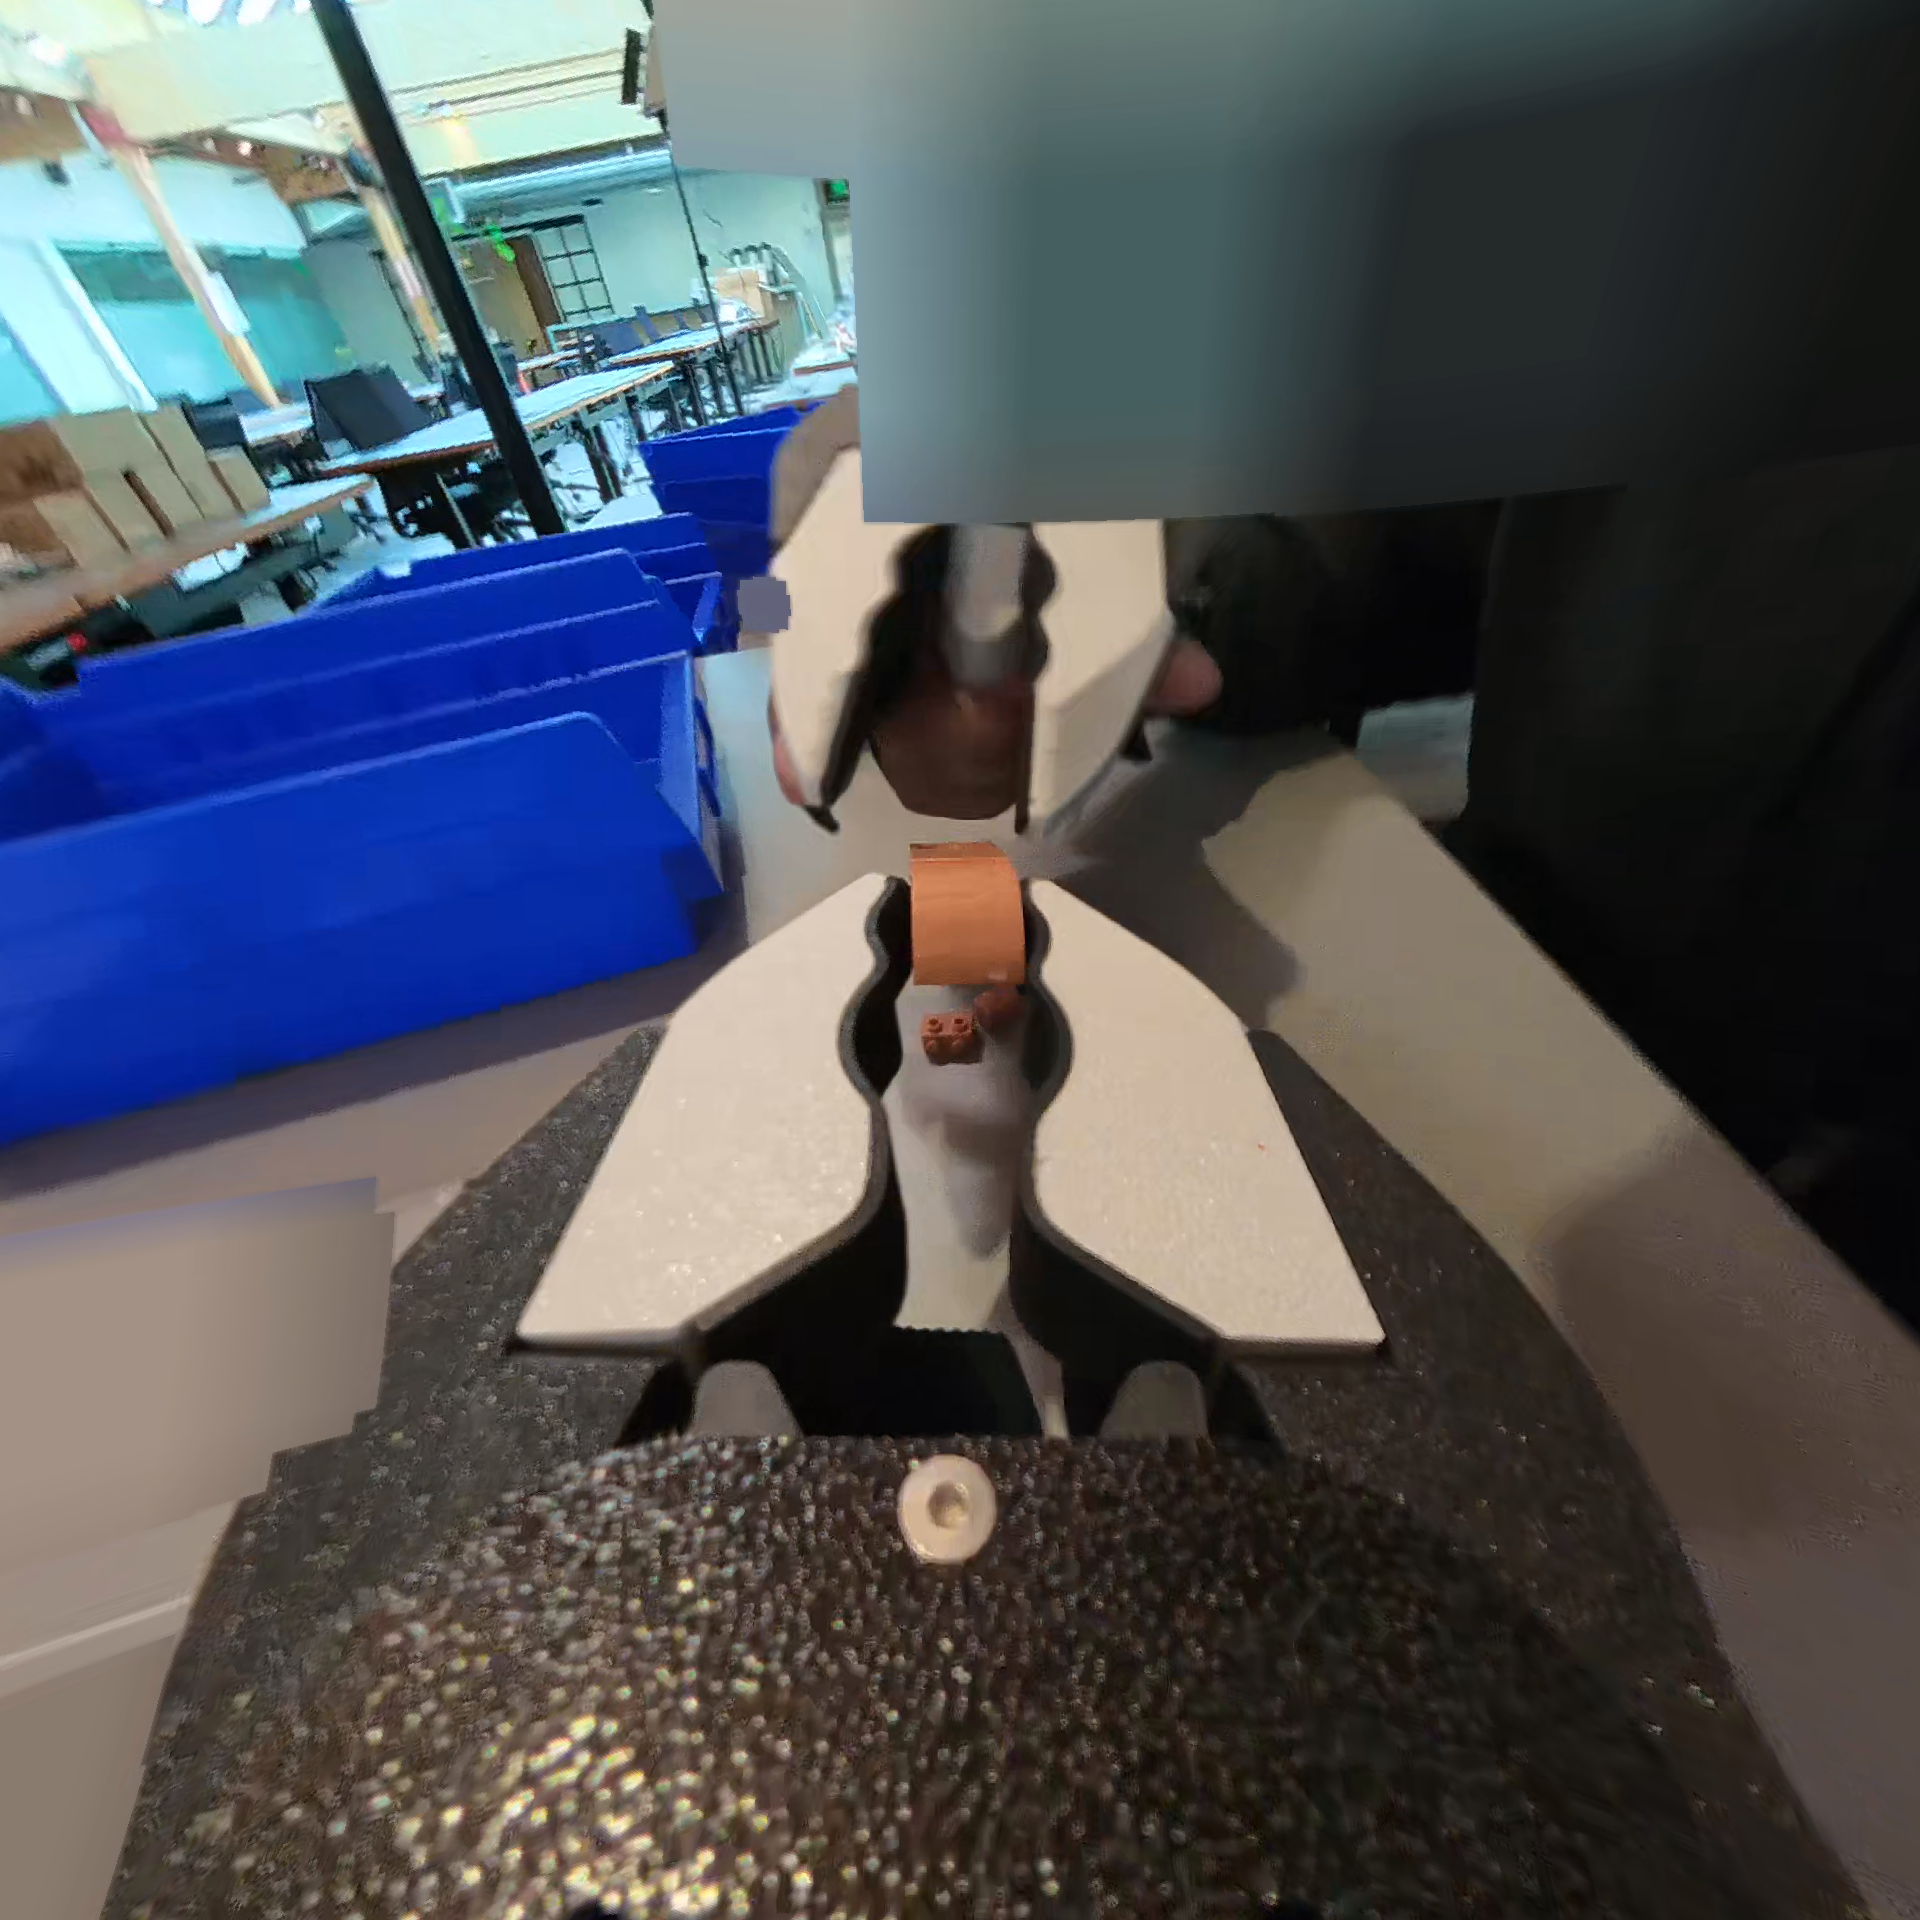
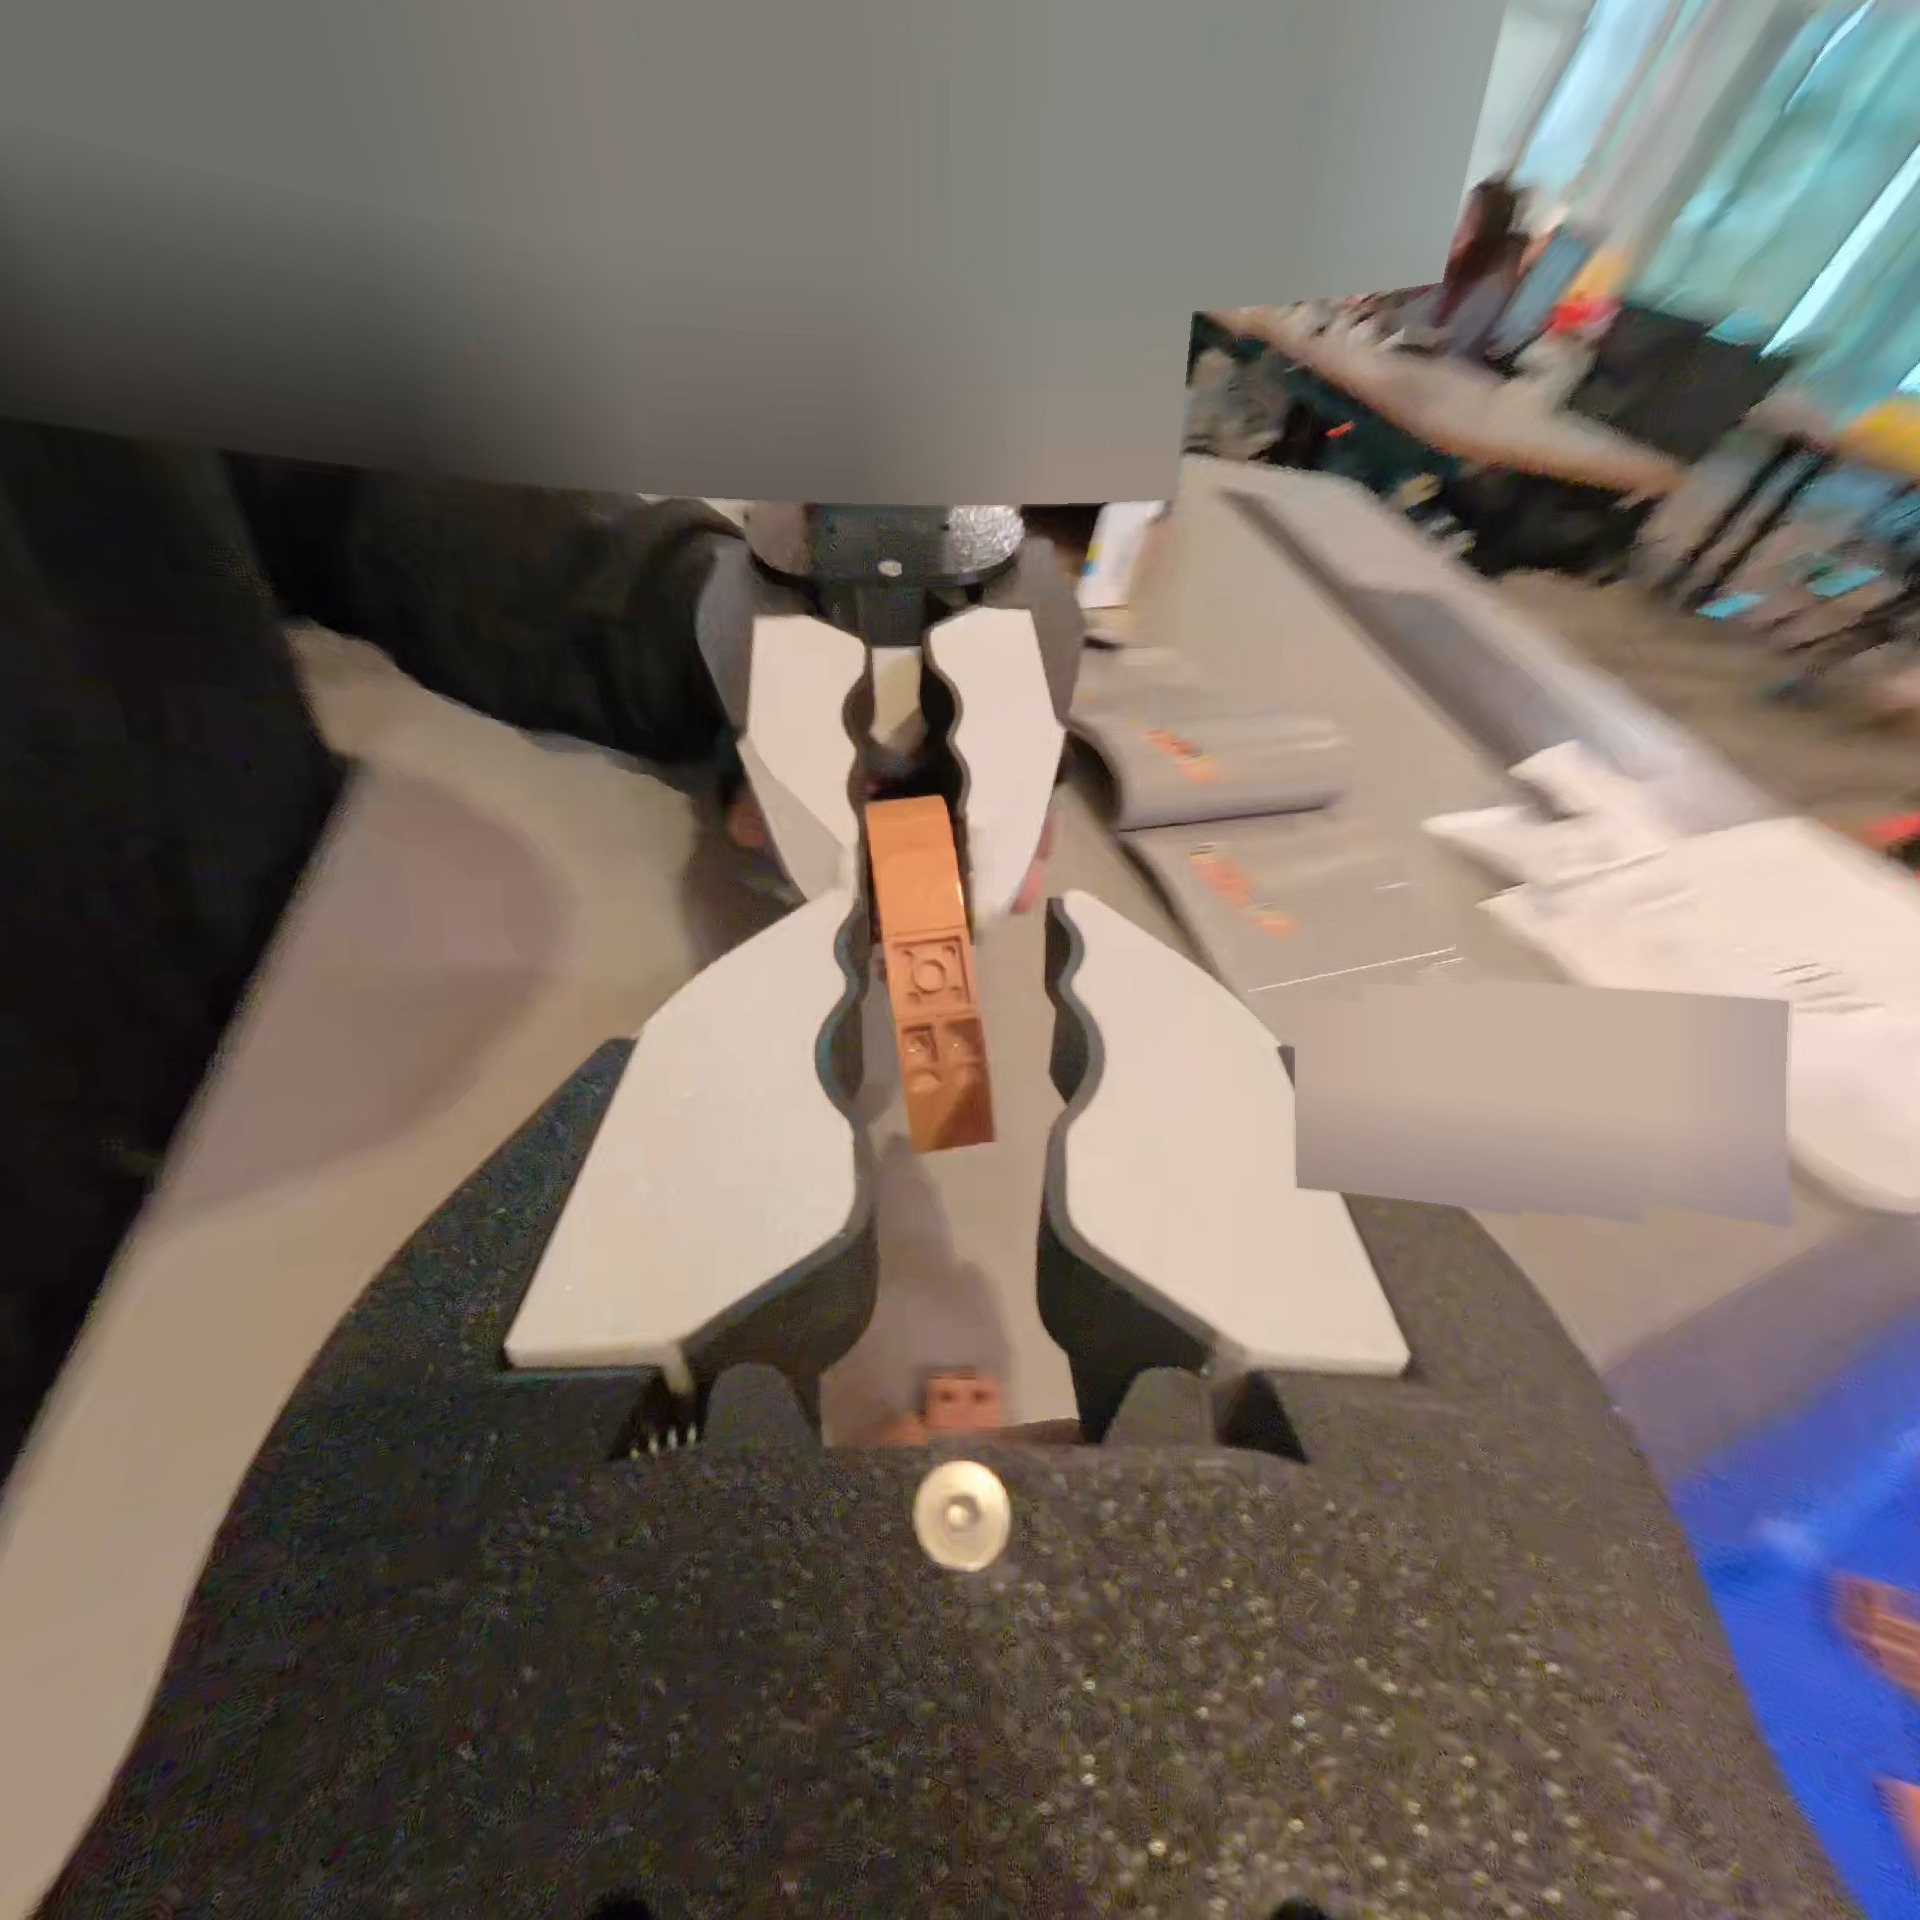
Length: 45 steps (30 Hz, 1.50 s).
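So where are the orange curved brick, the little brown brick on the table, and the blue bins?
orange curved brick [image 1: 966,914]: left wrist view, its curved face.
little brown brick [image 1: 951,1036]: left wrist view, its studded top.
blue bins [image 1: 343,894]: left wrist view, nearest bin's front wall.

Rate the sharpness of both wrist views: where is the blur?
Left wrist view: orange curved brick fairly crisp; the right hand-held gripper beyond it is motion-smeared. Right wrist view: brick readable, background tables streaked.

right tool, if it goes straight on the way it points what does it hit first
Most likely the orange curved brick, already between its open fingers, then the left tool gripping that brick's far end, facing it head-on.
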{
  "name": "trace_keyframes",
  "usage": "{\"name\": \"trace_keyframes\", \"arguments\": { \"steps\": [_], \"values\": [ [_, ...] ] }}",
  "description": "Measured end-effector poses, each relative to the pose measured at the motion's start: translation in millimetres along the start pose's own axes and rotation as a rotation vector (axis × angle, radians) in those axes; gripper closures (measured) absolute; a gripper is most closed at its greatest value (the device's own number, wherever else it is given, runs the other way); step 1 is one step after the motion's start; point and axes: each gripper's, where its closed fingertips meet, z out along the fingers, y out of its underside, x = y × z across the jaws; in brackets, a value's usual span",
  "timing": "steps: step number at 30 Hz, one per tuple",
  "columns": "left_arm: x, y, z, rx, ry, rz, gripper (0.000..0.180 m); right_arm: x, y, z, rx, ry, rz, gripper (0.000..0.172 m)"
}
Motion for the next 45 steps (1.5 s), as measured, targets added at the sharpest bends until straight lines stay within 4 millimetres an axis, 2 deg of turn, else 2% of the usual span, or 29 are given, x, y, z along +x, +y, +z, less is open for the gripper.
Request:
{"name": "trace_keyframes", "arguments": {
  "steps": [4,8,14,24,31,45],
  "values": [
    [8,7,2,-0.051,0.002,0.188,0.162,-16,3,2,0.013,-0.226,0.302,0.137],
    [14,8,4,-0.052,0.001,0.295,0.162,-22,12,6,-0.033,-0.297,0.412,0.131],
    [26,9,6,-0.055,0.04,0.399,0.162,-36,23,12,-0.101,-0.365,0.425,0.134],
    [33,16,9,-0.113,0.043,0.511,0.162,-42,20,11,-0.079,-0.421,0.444,0.144],
    [40,12,10,-0.082,0.061,0.519,0.162,-49,17,8,-0.064,-0.489,0.459,0.148],
    [39,13,10,-0.091,0.041,0.551,0.163,-48,19,8,-0.053,-0.52,0.498,0.152]
  ]
}}
